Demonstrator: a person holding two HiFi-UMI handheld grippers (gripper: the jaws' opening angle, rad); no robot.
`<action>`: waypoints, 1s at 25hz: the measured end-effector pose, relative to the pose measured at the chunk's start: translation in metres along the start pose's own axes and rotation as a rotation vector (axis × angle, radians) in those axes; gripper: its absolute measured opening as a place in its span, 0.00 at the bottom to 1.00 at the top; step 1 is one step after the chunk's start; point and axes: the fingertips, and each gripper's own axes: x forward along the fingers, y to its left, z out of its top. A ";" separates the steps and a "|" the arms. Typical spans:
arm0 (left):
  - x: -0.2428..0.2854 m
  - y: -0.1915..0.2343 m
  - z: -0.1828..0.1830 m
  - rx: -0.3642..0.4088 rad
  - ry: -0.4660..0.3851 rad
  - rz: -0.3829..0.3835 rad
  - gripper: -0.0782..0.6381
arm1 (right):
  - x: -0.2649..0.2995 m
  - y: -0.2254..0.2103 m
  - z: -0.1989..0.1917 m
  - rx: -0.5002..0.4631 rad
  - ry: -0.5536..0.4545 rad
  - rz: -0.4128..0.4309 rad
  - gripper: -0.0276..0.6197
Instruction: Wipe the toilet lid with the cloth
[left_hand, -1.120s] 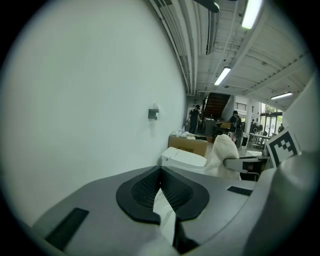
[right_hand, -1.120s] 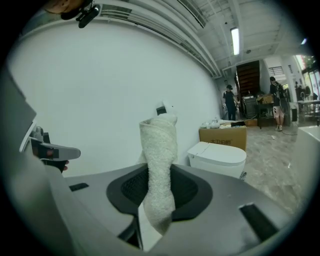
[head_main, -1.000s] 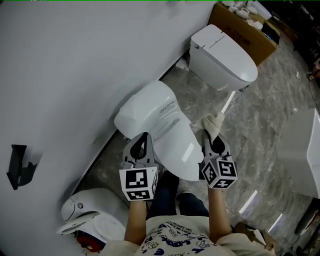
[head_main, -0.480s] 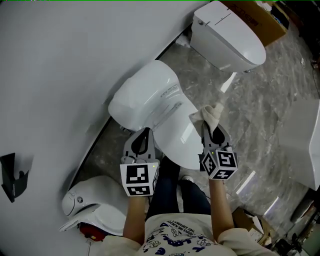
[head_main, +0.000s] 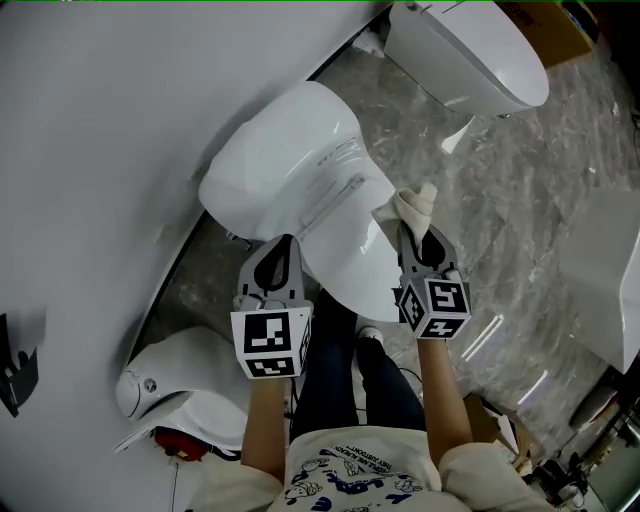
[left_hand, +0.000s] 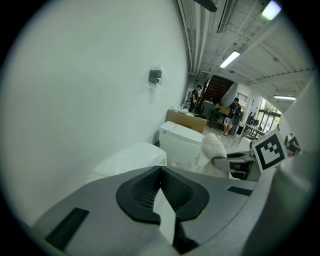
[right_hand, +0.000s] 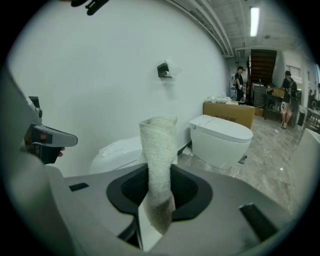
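Observation:
A white toilet stands against the wall with its lid (head_main: 345, 235) down. My right gripper (head_main: 419, 235) hovers over the lid's right edge, shut on a cream cloth (head_main: 410, 208) that sticks up between its jaws (right_hand: 159, 170). My left gripper (head_main: 279, 268) is beside the lid's left front, shut with nothing in it; in the left gripper view its jaws meet at a seam (left_hand: 162, 197). In that same view the cloth (left_hand: 214, 150) shows at the right, with the toilet (left_hand: 131, 159) ahead.
A second white toilet (head_main: 470, 50) stands further along the wall, with a cardboard box (head_main: 545, 25) behind it. A third toilet (head_main: 175, 395) lies at lower left. The floor is grey marble (head_main: 520, 200). A white fixture (head_main: 615, 270) sits at the right edge.
The view has shifted so the toilet sits higher and closer. Both grippers have come forward over the lid's front; the right one still holds the cloth.

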 end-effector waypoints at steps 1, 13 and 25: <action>0.004 0.001 -0.004 0.000 0.003 0.000 0.11 | 0.005 -0.001 -0.005 -0.004 0.008 0.002 0.20; 0.048 0.002 -0.057 -0.030 0.061 0.002 0.11 | 0.076 -0.014 -0.057 -0.051 0.068 0.021 0.20; 0.079 -0.002 -0.095 -0.040 0.101 -0.025 0.11 | 0.149 -0.017 -0.097 -0.155 0.139 0.051 0.20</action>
